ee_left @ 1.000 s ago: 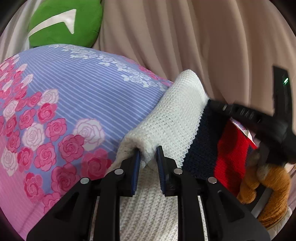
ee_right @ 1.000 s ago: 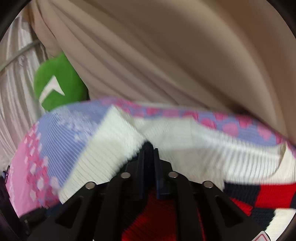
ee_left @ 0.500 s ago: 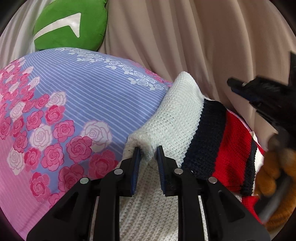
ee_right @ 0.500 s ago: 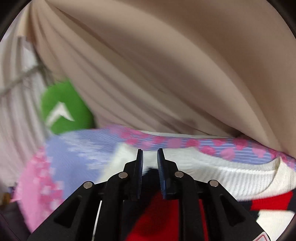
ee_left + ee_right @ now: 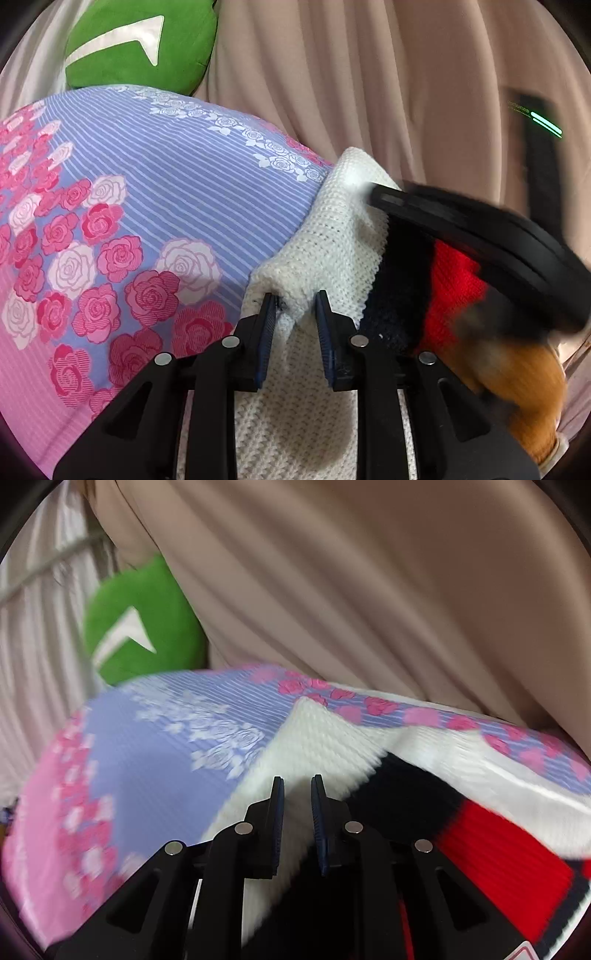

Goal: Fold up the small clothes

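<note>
A small knit sweater (image 5: 332, 236), white with navy and red stripes, lies folded over on a flowered bedsheet (image 5: 147, 192). My left gripper (image 5: 293, 306) pinches the white folded edge between its jaws. My right gripper (image 5: 384, 199) reaches in from the right over the sweater's far white edge. In the right wrist view that gripper (image 5: 297, 790) has its jaws slightly apart above the white knit (image 5: 317, 738), holding nothing.
A green cushion (image 5: 140, 40) lies at the back left, also in the right wrist view (image 5: 144, 624). A beige curtain (image 5: 369, 74) hangs behind the bed. The person's orange sleeve (image 5: 517, 387) is at the right.
My right gripper let go of the sweater, lifted, then came down toward the far white edge. The left gripper kept its hold and stayed in place.
</note>
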`<state>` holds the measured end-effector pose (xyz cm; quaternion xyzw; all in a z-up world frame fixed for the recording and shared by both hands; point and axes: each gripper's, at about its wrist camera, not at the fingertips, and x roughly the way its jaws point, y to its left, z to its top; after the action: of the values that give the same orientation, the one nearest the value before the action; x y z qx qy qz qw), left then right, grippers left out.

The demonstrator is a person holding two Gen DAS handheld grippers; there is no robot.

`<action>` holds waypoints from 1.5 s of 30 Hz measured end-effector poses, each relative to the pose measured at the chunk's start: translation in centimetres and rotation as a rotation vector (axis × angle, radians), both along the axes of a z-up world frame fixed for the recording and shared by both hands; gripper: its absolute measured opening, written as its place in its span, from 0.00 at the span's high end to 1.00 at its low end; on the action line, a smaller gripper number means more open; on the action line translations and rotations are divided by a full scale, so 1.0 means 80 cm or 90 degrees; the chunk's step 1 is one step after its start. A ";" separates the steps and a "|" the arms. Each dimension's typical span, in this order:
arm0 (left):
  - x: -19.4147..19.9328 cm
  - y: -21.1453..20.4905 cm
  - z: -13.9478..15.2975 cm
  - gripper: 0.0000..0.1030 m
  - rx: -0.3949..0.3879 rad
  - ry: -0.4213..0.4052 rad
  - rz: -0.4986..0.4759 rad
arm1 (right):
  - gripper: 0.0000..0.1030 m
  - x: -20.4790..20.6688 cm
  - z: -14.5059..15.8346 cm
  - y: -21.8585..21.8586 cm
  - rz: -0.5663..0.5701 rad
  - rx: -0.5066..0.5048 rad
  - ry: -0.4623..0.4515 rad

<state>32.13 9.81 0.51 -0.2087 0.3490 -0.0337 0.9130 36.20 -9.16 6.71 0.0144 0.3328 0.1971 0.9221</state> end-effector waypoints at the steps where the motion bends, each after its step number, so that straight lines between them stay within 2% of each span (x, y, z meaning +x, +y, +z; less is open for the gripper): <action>1: 0.000 -0.001 0.000 0.79 0.002 0.000 0.000 | 0.82 -0.016 0.002 -0.019 -0.011 0.012 -0.005; 4: 0.000 -0.004 0.000 0.79 0.013 0.001 0.000 | 0.79 -0.059 0.000 -0.094 -0.053 0.043 0.016; 7: 0.001 -0.003 0.000 0.79 0.010 0.001 0.000 | 0.79 -0.090 -0.024 -0.174 -0.141 0.006 0.049; 8: 0.000 -0.004 0.001 0.79 0.011 0.001 0.000 | 0.82 -0.099 -0.034 -0.207 -0.183 -0.003 0.062; 9: 0.001 -0.005 0.000 0.79 0.014 0.001 -0.001 | 0.93 -0.107 -0.039 -0.237 -0.205 0.019 0.068; 11: 0.002 -0.006 0.001 0.78 0.019 0.002 -0.002 | 0.97 -0.125 -0.038 -0.295 -0.260 0.111 0.091; 12: 0.004 -0.005 0.000 0.78 0.020 0.002 -0.003 | 0.86 -0.134 -0.033 -0.310 -0.289 0.126 0.090; 13: 0.006 -0.004 0.000 0.78 0.020 0.002 -0.004 | 0.82 -0.145 -0.025 -0.317 -0.302 0.127 0.076; 15: 0.006 -0.004 0.000 0.76 0.018 0.002 -0.006 | 0.79 -0.157 -0.017 -0.313 -0.286 0.123 0.059; 17: 0.007 -0.005 0.000 0.74 0.020 0.001 -0.011 | 0.68 -0.156 -0.024 -0.311 -0.273 0.106 0.065; 19: 0.008 -0.007 0.000 0.71 0.026 0.001 -0.017 | 0.74 -0.143 -0.045 -0.304 -0.287 0.050 0.087; 21: 0.009 -0.008 0.001 0.66 0.027 -0.001 -0.027 | 0.77 -0.148 -0.040 -0.306 -0.308 0.038 0.072; 22: 0.008 -0.007 0.001 0.66 0.025 -0.002 -0.030 | 0.77 -0.155 -0.030 -0.306 -0.333 0.024 0.063; 23: 0.007 -0.006 0.001 0.66 0.021 -0.003 -0.031 | 0.71 -0.166 -0.023 -0.301 -0.347 0.013 0.051; 27: -0.005 -0.001 0.003 0.66 0.021 -0.005 -0.050 | 0.69 -0.241 -0.012 -0.288 -0.334 0.009 0.022; 28: -0.017 0.002 0.005 0.66 0.030 -0.007 -0.062 | 0.67 -0.261 -0.014 -0.287 -0.330 0.008 0.022; 29: -0.029 0.005 0.007 0.65 0.039 -0.008 -0.074 | 0.60 -0.288 -0.017 -0.288 -0.326 0.009 0.026; 30: -0.043 0.009 0.009 0.63 0.047 -0.009 -0.085 | 0.53 -0.317 -0.021 -0.291 -0.321 0.015 0.033; 32: -0.084 0.026 0.014 0.54 0.059 -0.017 -0.112 | 0.46 -0.372 -0.032 -0.296 -0.311 0.025 0.042; 33: -0.107 0.037 0.015 0.44 0.060 -0.017 -0.121 | 0.45 -0.397 -0.039 -0.303 -0.310 0.027 0.051; 35: -0.146 0.058 0.015 0.34 0.053 -0.006 -0.138 | 0.45 -0.452 -0.060 -0.309 -0.309 0.045 0.079; 37: -0.190 0.079 0.011 0.31 0.037 0.010 -0.155 | 0.44 -0.496 -0.080 -0.314 -0.315 0.071 0.107; 41: -0.264 0.096 0.004 0.23 -0.005 0.043 -0.172 | 0.39 -0.555 -0.092 -0.301 -0.304 0.114 0.111; 45: -0.304 0.080 -0.010 0.22 -0.058 0.070 -0.211 | 0.39 -0.565 -0.097 -0.275 -0.258 0.161 0.109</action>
<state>7.84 16.23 -0.31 -0.1910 0.4263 -0.1877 0.8641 -9.00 -31.17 -1.02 0.2127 0.3724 0.0467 0.9021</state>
